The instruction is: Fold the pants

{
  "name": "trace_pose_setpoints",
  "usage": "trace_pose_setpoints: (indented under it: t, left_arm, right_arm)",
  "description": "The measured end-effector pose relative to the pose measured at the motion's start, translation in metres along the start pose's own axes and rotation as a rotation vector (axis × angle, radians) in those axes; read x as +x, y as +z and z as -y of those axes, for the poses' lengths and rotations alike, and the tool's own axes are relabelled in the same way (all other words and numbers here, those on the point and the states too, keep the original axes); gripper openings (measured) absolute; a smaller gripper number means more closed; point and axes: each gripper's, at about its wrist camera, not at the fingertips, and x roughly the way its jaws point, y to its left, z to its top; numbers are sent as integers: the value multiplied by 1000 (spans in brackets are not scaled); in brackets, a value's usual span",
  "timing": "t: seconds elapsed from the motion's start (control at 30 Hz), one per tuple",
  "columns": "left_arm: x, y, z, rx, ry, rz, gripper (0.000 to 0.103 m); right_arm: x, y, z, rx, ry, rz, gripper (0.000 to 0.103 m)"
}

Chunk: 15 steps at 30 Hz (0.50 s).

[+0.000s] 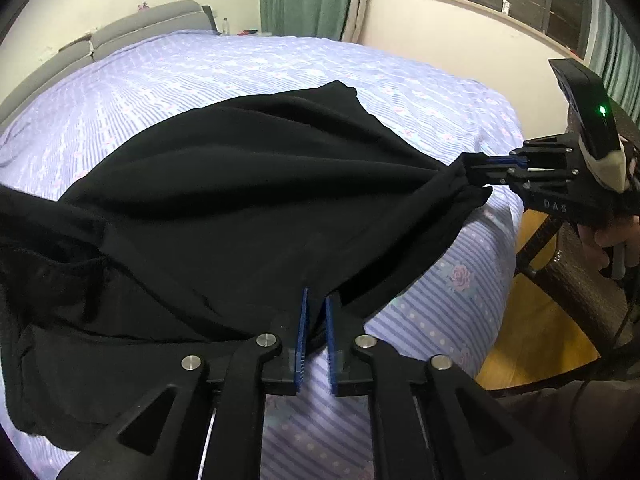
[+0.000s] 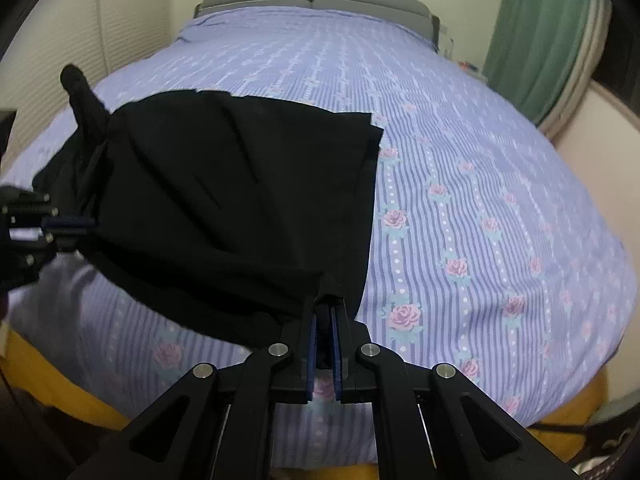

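The bed (image 2: pixel 480 160) fills both views, its flowered lilac sheet bare from twelve to three o'clock in the right wrist view. The black pants (image 1: pixel 224 184) lie draped over the near half, far end resting on the sheet at about eleven o'clock. The right gripper (image 2: pixel 324 312) is clenched on one near corner, cloth bunched between its pads. The left gripper (image 1: pixel 316 308) stands slightly parted around the other corner; whether it grips I cannot tell. If it lets go first, that edge may sag off the mattress and skew the fold.
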Motion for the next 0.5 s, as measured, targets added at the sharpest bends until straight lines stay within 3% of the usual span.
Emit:
trace_pose_setpoints:
  t: [0.1, 0.17, 0.33, 0.5]
  left_arm:
    - [-3, 1, 1, 1, 0, -8, 19]
    - [-11, 1, 2, 1, 3, -7, 27]
    - [-48, 10, 8, 0, -16, -15, 41]
    - [-78, 55, 8, 80, -14, 17, 47]
  right_arm:
    - [-1, -4, -1, -23, -20, -2, 15]
    - [-4, -4, 2, -23, -35, -4, 31]
    - [-20, -1, 12, 4, -34, -24, 34]
    - [-47, 10, 17, 83, -13, -26, 45]
